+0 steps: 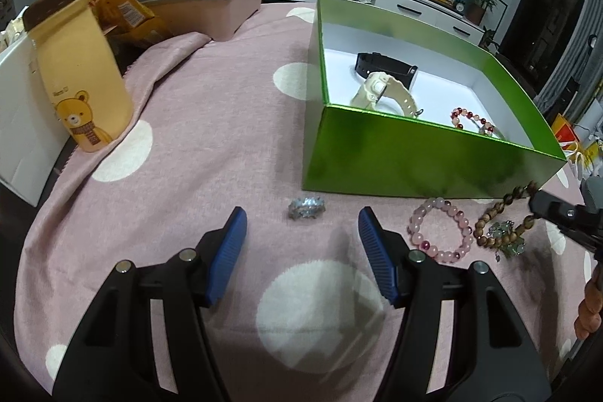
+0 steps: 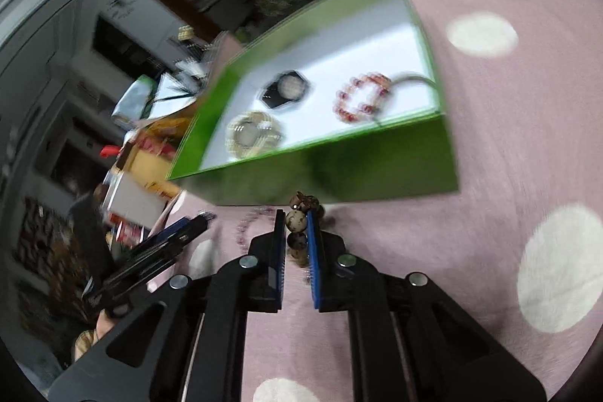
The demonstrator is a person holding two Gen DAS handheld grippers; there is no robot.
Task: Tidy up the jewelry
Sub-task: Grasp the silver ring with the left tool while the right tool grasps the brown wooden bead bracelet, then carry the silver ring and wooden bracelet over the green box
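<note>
**Jaws closed on wooden beads; sorting partly done**

The right gripper [image 2: 296, 219] is clamped on the brown wooden bead bracelet [image 1: 501, 213] beside the green cardboard box [image 1: 414, 161]; the left gripper [image 1: 301, 225] is held open over the silver ring [image 1: 306, 207]. Two watches and a red bracelet are boxed; a pink bead bracelet [image 1: 441, 230] is left.

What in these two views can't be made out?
- Left wrist view: the green box near wall hides part of the cream watch and the red bead bracelet.
- Left wrist view: the right claw is cut off by the edge.
- Right wrist view: motion blur smears the box contents.

Both wrist views near green box [image 1: 414, 161]
</note>
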